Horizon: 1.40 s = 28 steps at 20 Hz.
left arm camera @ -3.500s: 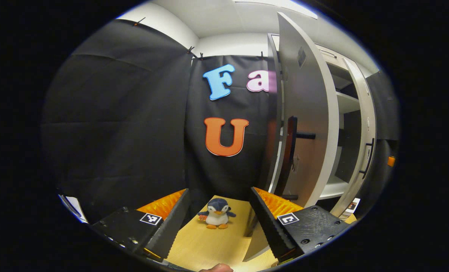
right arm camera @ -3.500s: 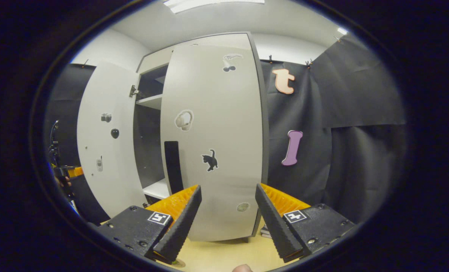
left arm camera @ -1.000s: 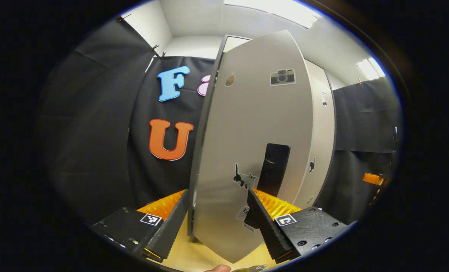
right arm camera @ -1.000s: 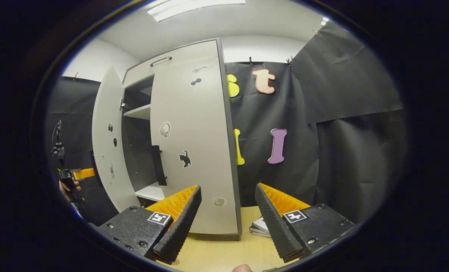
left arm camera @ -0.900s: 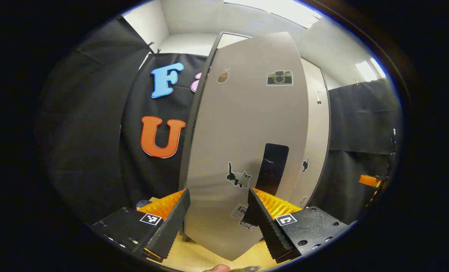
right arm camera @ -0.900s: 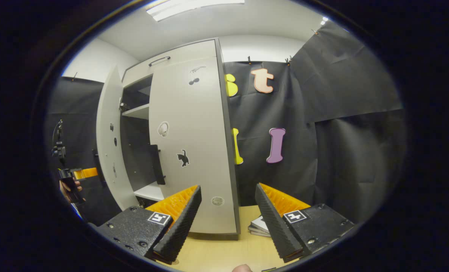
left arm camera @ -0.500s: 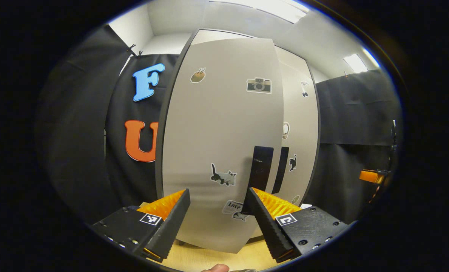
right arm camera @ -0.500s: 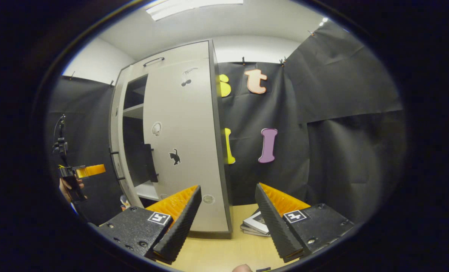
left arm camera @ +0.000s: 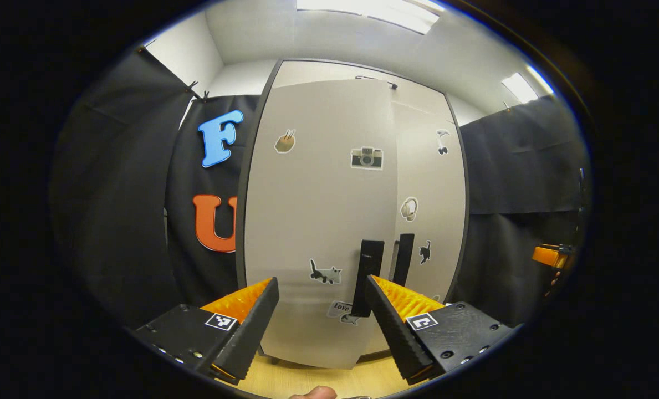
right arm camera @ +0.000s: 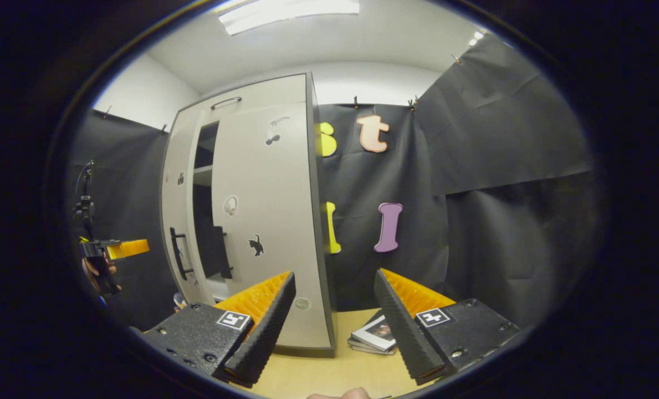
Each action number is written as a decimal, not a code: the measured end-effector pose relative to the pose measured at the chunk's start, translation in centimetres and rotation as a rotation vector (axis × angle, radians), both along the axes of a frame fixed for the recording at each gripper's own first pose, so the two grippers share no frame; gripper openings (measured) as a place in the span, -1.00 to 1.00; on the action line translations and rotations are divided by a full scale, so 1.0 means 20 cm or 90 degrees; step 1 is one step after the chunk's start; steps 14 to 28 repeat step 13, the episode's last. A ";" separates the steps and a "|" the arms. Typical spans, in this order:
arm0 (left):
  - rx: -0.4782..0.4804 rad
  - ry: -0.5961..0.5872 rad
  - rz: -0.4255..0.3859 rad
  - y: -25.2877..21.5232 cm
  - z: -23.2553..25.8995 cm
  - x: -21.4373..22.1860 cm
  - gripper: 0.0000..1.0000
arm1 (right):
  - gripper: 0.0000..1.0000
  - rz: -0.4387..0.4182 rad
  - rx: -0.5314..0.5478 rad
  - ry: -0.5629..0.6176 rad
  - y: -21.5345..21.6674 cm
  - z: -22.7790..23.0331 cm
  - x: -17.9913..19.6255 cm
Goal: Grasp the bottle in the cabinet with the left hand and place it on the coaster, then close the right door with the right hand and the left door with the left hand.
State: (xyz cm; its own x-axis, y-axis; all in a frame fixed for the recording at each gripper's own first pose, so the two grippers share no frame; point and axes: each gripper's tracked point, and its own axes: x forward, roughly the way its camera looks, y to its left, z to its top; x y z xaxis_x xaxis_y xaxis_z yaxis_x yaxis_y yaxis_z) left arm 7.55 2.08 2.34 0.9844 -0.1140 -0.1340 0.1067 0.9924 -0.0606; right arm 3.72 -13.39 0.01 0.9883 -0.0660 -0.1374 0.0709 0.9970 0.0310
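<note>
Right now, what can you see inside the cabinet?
Little. In the right gripper view a narrow gap between the left door and right door shows a white shelf and dark interior. The doors cover the rest, so any contents stay hidden.

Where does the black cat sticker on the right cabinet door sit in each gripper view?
Left gripper view: black cat sticker right of centre, just right of the two black door handles.
Right gripper view: it sits left of centre, on the grey right door.
Shared landmark: the headphone sticker above it.
</note>
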 end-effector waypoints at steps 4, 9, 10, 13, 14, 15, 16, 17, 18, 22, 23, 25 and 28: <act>-0.008 -0.035 0.024 0.00 0.18 -0.07 0.91 | 0.89 -0.010 -0.011 -0.028 0.01 0.14 0.00; -0.024 -0.052 0.074 0.12 0.34 -0.18 1.00 | 0.89 -0.011 -0.040 -0.068 0.03 0.28 0.02; -0.022 -0.059 0.086 0.16 0.37 -0.20 1.00 | 0.89 -0.009 -0.043 -0.069 0.04 0.29 0.02; -0.010 -0.078 0.124 0.27 0.45 -0.27 1.00 | 0.89 0.003 -0.046 -0.075 0.08 0.33 0.03; -0.010 -0.078 0.124 0.27 0.45 -0.27 1.00 | 0.89 0.003 -0.046 -0.075 0.08 0.33 0.03; -0.010 -0.078 0.124 0.27 0.45 -0.27 1.00 | 0.89 0.003 -0.046 -0.075 0.08 0.33 0.03; -0.010 -0.078 0.124 0.27 0.45 -0.27 1.00 | 0.89 0.003 -0.046 -0.075 0.08 0.33 0.03; -0.010 -0.078 0.124 0.27 0.45 -0.27 1.00 | 0.89 0.003 -0.046 -0.075 0.08 0.33 0.03; -0.010 -0.078 0.124 0.27 0.45 -0.27 1.00 | 0.89 0.003 -0.046 -0.075 0.08 0.33 0.03; -0.010 -0.078 0.124 0.27 0.45 -0.27 1.00 | 0.89 0.003 -0.046 -0.075 0.08 0.33 0.03; -0.010 -0.078 0.124 0.27 0.45 -0.27 1.00 | 0.89 0.003 -0.046 -0.075 0.08 0.33 0.03; -0.010 -0.078 0.124 0.27 0.45 -0.27 1.00 | 0.89 0.003 -0.046 -0.075 0.08 0.33 0.03; -0.010 -0.078 0.124 0.27 0.45 -0.27 1.00 | 0.89 0.003 -0.046 -0.075 0.08 0.33 0.03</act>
